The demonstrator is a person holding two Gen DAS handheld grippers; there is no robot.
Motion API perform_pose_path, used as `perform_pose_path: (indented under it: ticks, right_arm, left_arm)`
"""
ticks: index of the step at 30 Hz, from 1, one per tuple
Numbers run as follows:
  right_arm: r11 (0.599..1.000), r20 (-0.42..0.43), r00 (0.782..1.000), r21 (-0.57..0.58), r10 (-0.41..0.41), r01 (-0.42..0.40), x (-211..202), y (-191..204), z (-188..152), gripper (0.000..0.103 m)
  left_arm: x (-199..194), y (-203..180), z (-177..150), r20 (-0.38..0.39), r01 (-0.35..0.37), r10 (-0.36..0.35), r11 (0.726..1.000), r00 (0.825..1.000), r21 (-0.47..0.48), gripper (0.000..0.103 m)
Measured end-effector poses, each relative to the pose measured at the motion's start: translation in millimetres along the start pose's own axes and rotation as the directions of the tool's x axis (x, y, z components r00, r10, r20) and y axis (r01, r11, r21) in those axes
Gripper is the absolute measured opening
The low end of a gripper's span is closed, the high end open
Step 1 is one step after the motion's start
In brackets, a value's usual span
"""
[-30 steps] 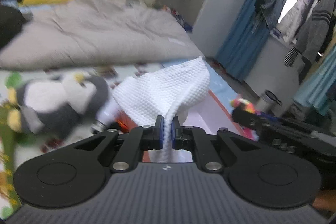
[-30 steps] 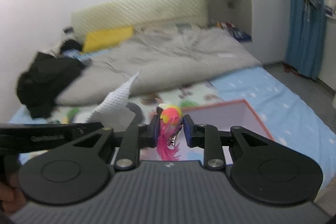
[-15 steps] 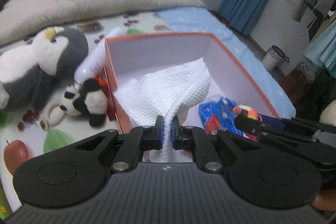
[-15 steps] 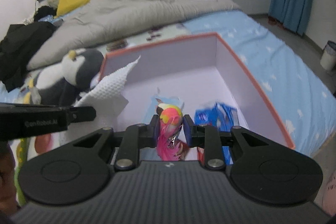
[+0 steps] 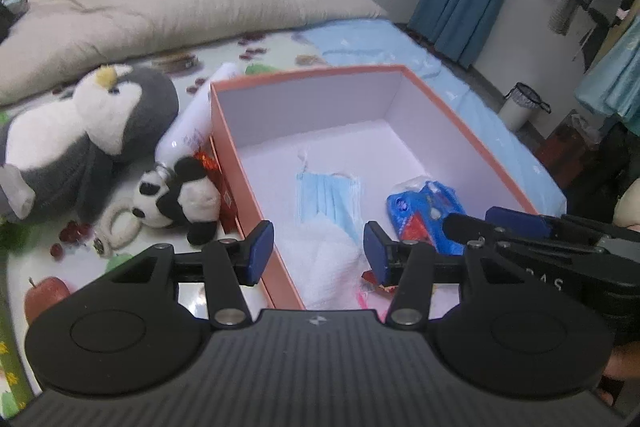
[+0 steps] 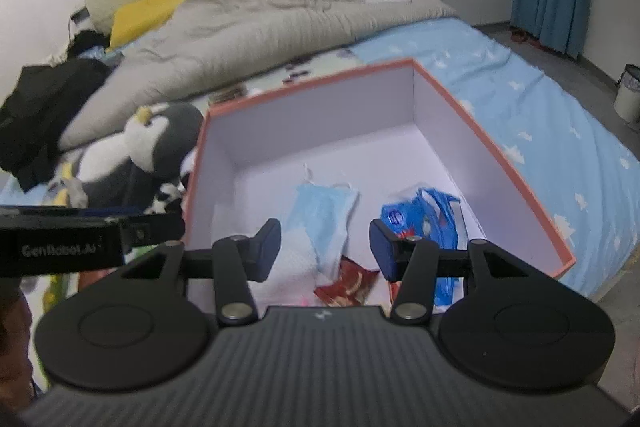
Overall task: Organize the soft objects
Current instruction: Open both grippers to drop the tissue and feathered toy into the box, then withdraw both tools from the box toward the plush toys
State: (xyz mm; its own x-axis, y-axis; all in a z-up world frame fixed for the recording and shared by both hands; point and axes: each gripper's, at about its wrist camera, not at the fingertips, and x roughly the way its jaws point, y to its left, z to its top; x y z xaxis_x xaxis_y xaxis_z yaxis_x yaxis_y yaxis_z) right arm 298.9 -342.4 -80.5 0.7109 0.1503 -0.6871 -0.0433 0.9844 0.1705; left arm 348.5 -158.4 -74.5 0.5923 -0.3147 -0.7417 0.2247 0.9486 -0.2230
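Note:
An orange box [image 5: 228, 131] with a white inside sits on the bed. Above its near end my left gripper [image 5: 318, 253] hangs with jaws opening; the white towel [image 5: 320, 259] lies loose in the box beneath them, touching neither pad. My right gripper [image 6: 325, 251] is also opening, with nothing between its pads. Of the pink and yellow toy only a pink scrap [image 6: 303, 301] shows, low in the box behind the gripper body. A blue face mask [image 6: 324, 211], a blue packet [image 6: 424, 227] and a red packet [image 6: 348, 279] lie on the box floor. The right gripper [image 5: 480, 221] reaches in from the right.
A grey penguin plush [image 5: 92, 135], a small panda plush [image 5: 176, 199] and a white bottle [image 5: 192, 123] lie left of the box. A grey duvet [image 6: 260, 19] covers the far bed. Black clothes [image 6: 40, 107] lie far left. A small bin [image 5: 520, 107] stands on the floor.
Both grippers sank over the box and then opened. The towel dropped from the left jaws into the box, and the pink toy fell from the right jaws.

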Motion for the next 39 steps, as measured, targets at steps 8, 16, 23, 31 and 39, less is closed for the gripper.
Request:
perform_pose_path:
  ticks: [8, 16, 23, 31, 39]
  right_arm:
    - [0.999, 0.078, 0.996, -0.027, 0.035, -0.033, -34, 29, 4, 0.054]
    - [0.99, 0.09, 0.99, -0.107, 0.106, -0.096, -53, 63, -4, 0.054]
    - [0.972, 0.014, 0.989, -0.187, 0.147, -0.142, -53, 90, -22, 0.054]
    - [0.97, -0.011, 0.988, -0.19, 0.152, -0.152, -54, 108, -24, 0.054]
    - [0.976, 0.004, 0.991, -0.175, 0.133, -0.131, -56, 110, -29, 0.054]
  left_arm:
    - [-44, 17, -2, 0.061, -0.054, 0.057, 0.997, 0.996, -0.051, 0.057]
    - [-87, 48, -16, 0.031, -0.156, 0.162, 0.977, 0.986, -0.148, 0.057]
    - [-111, 58, -33, -0.042, -0.283, 0.28, 0.949, 0.959, -0.138, 0.057]
    - [-138, 63, -43, 0.014, -0.309, 0.314, 0.94, 0.949, -0.143, 0.057]
    - [-158, 86, -37, 0.071, -0.332, 0.35, 0.924, 0.934, -0.189, 0.057]
